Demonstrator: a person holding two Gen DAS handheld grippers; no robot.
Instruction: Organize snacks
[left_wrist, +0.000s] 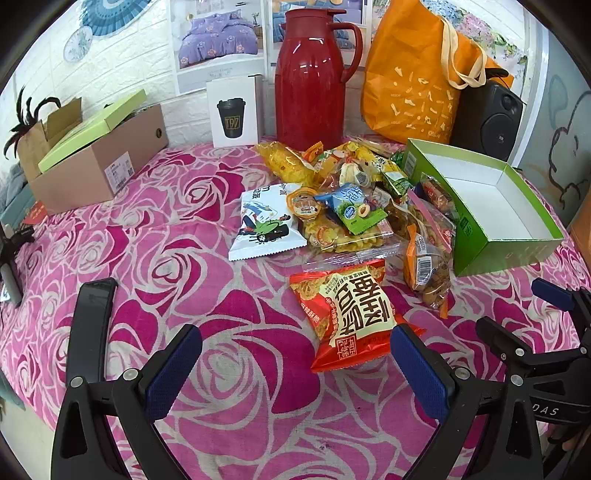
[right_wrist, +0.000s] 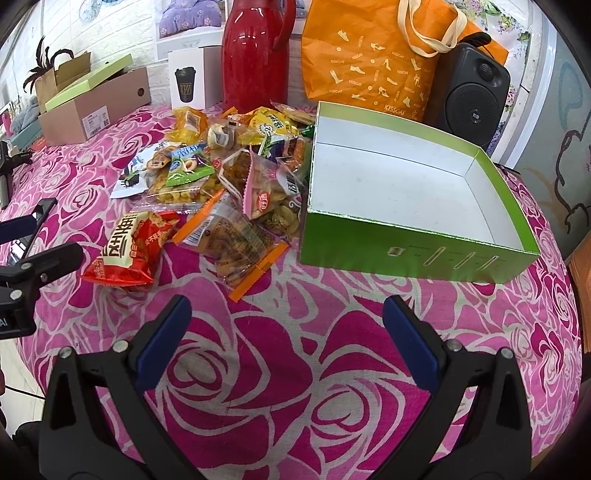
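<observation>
Left gripper (left_wrist: 295, 363) hovering jaws wide apart, holding nothing, just before red snack packet (left_wrist: 345, 315) lying on rose-print cloth (left_wrist: 207, 369). Right gripper (right_wrist: 286, 338) likewise spread, gripping nothing, facing green box (right_wrist: 417, 254). Snack pile (right_wrist: 225, 166) sitting heaped just left of box, touching its wall.

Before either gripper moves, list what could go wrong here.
1. The left gripper is open with the red packet off-centre by one finger; closing may only pinch a corner.
2. Clear bags in the snack pile overlap; lifting one could drag others.
3. The green box is light and may slide if bumped.
</observation>
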